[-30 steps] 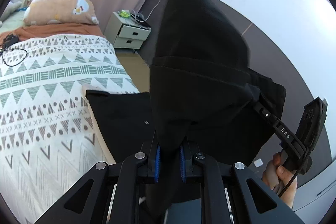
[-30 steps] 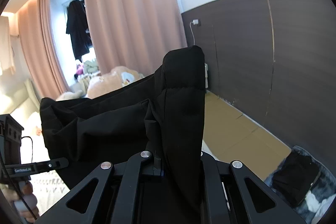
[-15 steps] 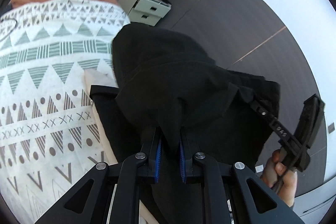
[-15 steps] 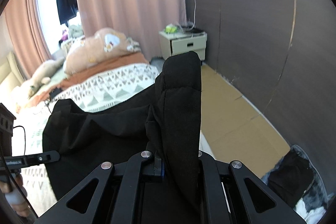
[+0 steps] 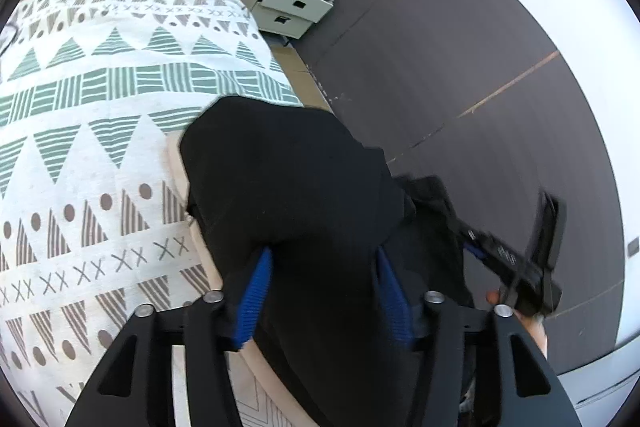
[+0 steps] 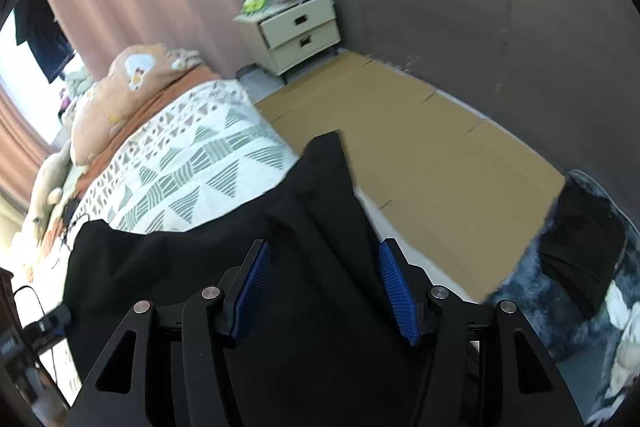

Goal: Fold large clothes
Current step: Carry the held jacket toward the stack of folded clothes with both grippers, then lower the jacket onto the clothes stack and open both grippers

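Left wrist: left gripper (image 5: 324, 291) and right gripper (image 6: 324, 287) gape wide; smooth the black garment (image 5: 288, 179) along the bed's (image 5: 100, 115) right edge.

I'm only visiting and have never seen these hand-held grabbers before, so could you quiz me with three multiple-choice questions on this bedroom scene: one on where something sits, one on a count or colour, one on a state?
1. Where does the black garment lie?
A. on the patterned bedspread's edge
B. on the nightstand
C. hung on the curtain

2. How many drawers does the nightstand have?
A. one
B. two
C. four

3. How do the jaws of the right gripper stand?
A. clamped on cloth
B. spread apart
C. hidden

Answers:
1 A: the cloth drapes over the near edge of the bedspread.
2 B: two drawer fronts are stacked one above the other.
3 B: its blue pads stand wide apart over the cloth; the left gripper looks the same.
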